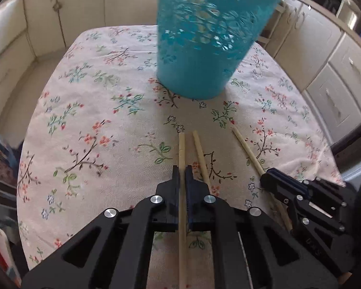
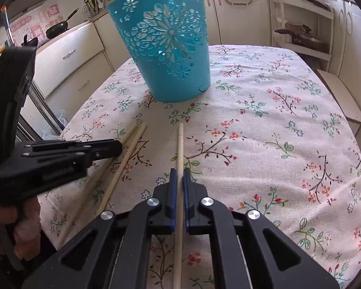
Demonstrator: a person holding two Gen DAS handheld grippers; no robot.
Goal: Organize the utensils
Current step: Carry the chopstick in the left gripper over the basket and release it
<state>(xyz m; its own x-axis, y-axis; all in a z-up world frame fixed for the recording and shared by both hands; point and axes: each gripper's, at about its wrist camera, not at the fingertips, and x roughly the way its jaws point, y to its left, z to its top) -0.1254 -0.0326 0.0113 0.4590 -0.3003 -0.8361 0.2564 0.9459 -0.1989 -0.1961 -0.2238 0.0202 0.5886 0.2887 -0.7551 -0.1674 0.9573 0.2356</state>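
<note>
A blue perforated plastic bin (image 1: 199,48) (image 2: 170,48) stands upright on the floral tablecloth (image 1: 96,96) (image 2: 276,120). My left gripper (image 1: 182,173) (image 2: 119,147) is shut on a pale wooden chopstick (image 1: 182,144) (image 2: 130,133) that runs between its fingers toward the bin. A second chopstick (image 1: 201,154) (image 2: 122,166) lies loose on the cloth just to the right of it, between the two grippers. Over to the right, my right gripper (image 2: 179,175) (image 1: 267,177) is shut on a third chopstick (image 2: 180,144) (image 1: 244,145), which also points at the bin.
Cream kitchen cabinets (image 2: 69,55) (image 1: 337,77) surround the table on both sides. A white shelf rack (image 2: 300,31) stands past the far right corner, and a black pan (image 2: 57,29) sits on the left counter. A hand (image 2: 24,226) holds the left gripper's handle.
</note>
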